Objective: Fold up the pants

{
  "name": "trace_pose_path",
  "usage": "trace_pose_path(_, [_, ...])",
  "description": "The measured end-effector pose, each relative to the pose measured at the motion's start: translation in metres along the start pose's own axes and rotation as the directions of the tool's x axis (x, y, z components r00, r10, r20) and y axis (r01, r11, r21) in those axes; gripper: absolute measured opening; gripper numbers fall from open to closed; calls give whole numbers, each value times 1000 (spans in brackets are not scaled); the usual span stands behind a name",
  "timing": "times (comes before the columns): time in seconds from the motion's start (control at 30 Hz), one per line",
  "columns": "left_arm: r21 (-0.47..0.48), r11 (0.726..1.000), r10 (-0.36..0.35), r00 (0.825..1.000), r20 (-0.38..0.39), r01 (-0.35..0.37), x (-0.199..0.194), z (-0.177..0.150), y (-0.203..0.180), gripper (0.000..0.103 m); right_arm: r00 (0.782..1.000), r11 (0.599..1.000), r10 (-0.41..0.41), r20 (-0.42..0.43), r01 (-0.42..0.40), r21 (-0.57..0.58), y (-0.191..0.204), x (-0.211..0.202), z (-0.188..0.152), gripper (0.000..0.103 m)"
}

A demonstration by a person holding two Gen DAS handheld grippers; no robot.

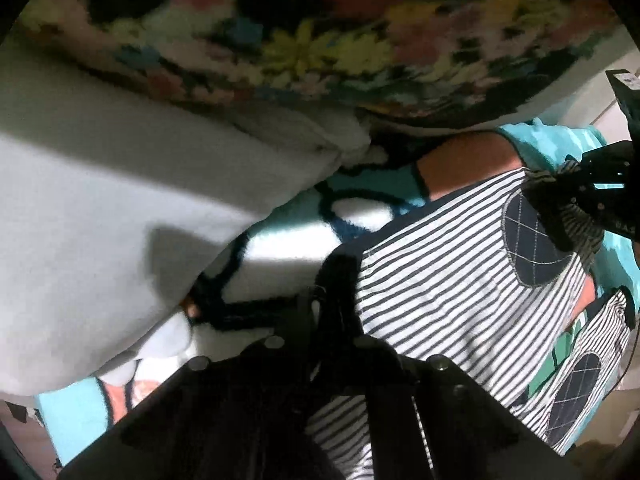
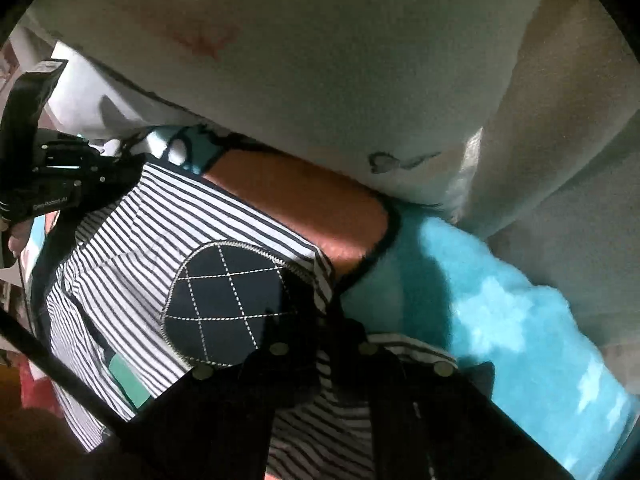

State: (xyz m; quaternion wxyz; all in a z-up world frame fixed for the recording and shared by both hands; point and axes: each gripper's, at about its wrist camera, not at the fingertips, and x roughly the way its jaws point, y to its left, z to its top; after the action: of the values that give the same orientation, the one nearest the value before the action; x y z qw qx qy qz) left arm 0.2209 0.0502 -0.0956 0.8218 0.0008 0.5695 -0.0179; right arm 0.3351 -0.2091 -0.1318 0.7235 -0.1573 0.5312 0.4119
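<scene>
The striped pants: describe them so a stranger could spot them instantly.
Start at the turquoise cartoon blanket covering the bed. The striped pants lie spread on it, beside the white pillow. Only they have navy-and-white stripes with dark, diamond-stitched oval knee patches.

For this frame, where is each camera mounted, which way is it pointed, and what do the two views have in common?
Left wrist: sits on the left gripper, looking down its fingers at the striped pants on the turquoise blanket; the right gripper shows at right.
Right wrist: sits on the right gripper, facing the same pants; the left gripper shows at left.
Shared: pants, navy quilted knee patch, blanket, white bedding.
</scene>
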Motion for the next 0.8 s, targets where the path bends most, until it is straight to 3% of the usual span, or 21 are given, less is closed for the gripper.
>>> trace_pose_path(0.23, [-5, 1000, 20, 994, 110, -20, -49, -14, -7, 5, 993, 998, -33, 113, 27, 55, 3, -60, -22, 5])
trace_pose_path(0.5, [78, 995, 36, 963, 267, -59, -114, -60, -40, 5, 976, 989, -78, 201, 50, 141, 42, -121, -58, 5])
trace_pose_path(0.67, [106, 993, 8, 951, 310, -43, -143, -105, -58, 5, 975, 978, -104, 197, 64, 197, 81, -118, -99, 5])
trace_pose_path(0.8, [133, 991, -12, 956, 293, -28, -149, -145, -64, 5, 980, 966, -110, 169, 65, 252, 111, -113, -141, 5])
